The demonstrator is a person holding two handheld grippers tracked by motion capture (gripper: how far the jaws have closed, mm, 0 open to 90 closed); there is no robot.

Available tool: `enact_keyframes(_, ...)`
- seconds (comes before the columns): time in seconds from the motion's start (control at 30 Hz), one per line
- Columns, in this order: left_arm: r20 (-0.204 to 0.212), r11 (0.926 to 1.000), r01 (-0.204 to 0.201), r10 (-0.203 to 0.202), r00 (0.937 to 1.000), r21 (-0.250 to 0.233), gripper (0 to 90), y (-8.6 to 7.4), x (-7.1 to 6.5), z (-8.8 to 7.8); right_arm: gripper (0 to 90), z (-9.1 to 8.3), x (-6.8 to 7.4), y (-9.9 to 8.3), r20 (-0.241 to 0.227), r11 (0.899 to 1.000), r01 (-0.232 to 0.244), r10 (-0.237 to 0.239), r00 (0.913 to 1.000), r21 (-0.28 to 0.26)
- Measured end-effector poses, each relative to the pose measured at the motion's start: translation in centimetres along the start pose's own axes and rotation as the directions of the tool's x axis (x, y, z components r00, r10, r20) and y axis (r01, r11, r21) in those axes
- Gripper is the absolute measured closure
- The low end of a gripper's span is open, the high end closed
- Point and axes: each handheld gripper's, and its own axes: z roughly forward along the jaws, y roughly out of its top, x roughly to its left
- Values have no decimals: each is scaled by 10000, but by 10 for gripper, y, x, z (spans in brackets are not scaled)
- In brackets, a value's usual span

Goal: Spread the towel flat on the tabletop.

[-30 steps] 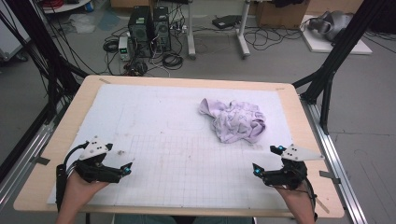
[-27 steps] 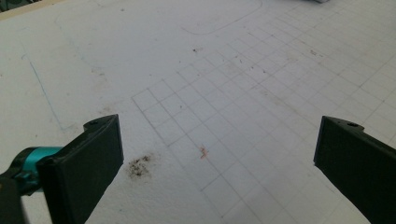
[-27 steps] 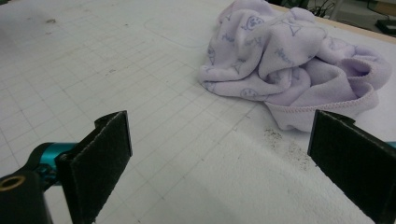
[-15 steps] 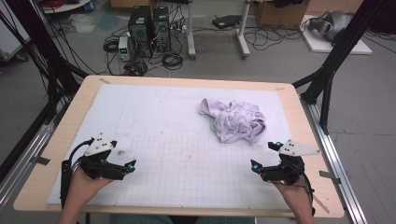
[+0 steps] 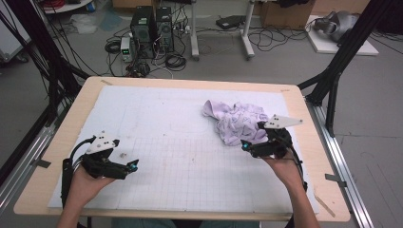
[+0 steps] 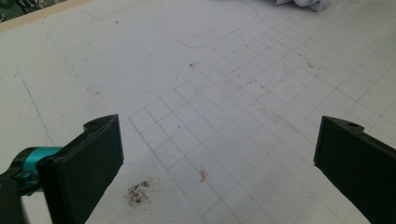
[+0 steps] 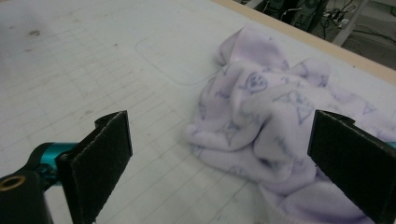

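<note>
A crumpled pale lilac fleece cloth [image 5: 236, 121] with a faint printed pattern lies on the right half of the white gridded mat [image 5: 180, 156]. My right gripper [image 5: 247, 145] hovers at the cloth's near edge, jaws wide open; in the right gripper view the cloth [image 7: 271, 135] sits just ahead, between and beyond the jaws, with nothing held. My left gripper [image 5: 130, 167] stays at the mat's near left, open and empty, over bare grid [image 6: 219, 126]; a corner of the cloth [image 6: 303, 3] peeks in at the top edge of the left gripper view.
The mat covers a wooden table [image 5: 304, 128] with black frame legs at its right and left corners. Small dirt specks [image 6: 137, 192] mark the mat by the left gripper. Computers and cables [image 5: 152, 33] sit on the floor beyond the far edge.
My right gripper has moved forward and left from the near right corner up to the cloth's near edge. The left gripper has shifted slightly toward the centre.
</note>
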Motion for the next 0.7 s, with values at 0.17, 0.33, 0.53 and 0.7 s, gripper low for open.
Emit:
enact_keyframes(0.17,5,10000,71,-71,10000,-57,19,2,1,2,89,22,-11,16,218,9996,-22,16,9998,284)
enact_keyframes(0.33,160,10000,57,-56,9999,-63,19,4,-1,9,155,46,-19,13,424,9968,100,-134,9990,792)
enact_keyframes(0.53,223,9999,102,-102,9997,-21,19,3,-1,11,236,67,-30,5,754,9917,12,-110,9971,1283)
enact_keyframes(0.7,274,9998,198,-199,9994,19,19,1,-1,15,365,87,-32,-3,1218,9738,483,-768,9896,2221)
